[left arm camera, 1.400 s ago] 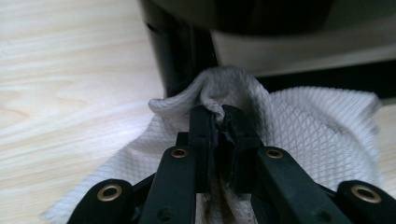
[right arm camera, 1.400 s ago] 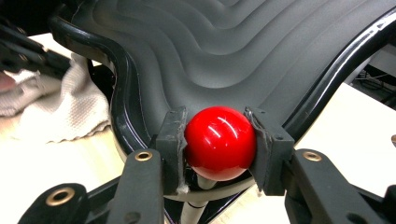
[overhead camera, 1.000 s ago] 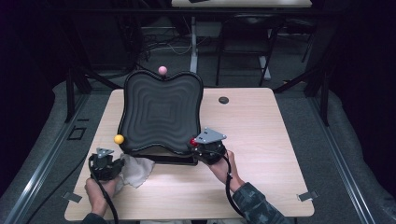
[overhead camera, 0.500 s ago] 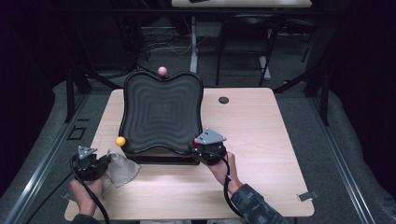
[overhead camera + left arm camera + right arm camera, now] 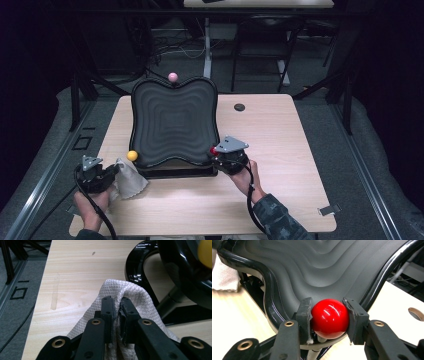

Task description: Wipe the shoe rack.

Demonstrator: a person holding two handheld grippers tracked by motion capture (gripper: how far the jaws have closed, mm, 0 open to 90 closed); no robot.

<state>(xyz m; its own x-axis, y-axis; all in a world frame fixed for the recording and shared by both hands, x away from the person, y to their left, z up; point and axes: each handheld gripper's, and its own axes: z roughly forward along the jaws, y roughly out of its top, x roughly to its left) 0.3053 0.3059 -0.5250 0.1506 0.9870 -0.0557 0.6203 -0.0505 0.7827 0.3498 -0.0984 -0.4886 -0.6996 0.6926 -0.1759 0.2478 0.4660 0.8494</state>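
The setting is a laboratory or test room arranged for recording. A single pale wood tabletop [image 5: 280,150] stands on grey carpet [image 5: 370,150] in a dim room with dark surroundings. Black metal frame posts [image 5: 75,95] rise beside it, and a floor rail [image 5: 40,190] runs along its left side. Loose cables [image 5: 165,47] lie on the floor behind, under a second table [image 5: 260,4]. Tape marks [image 5: 80,143] are fixed to the carpet, and a round cable port [image 5: 239,107] sits in the tabletop.
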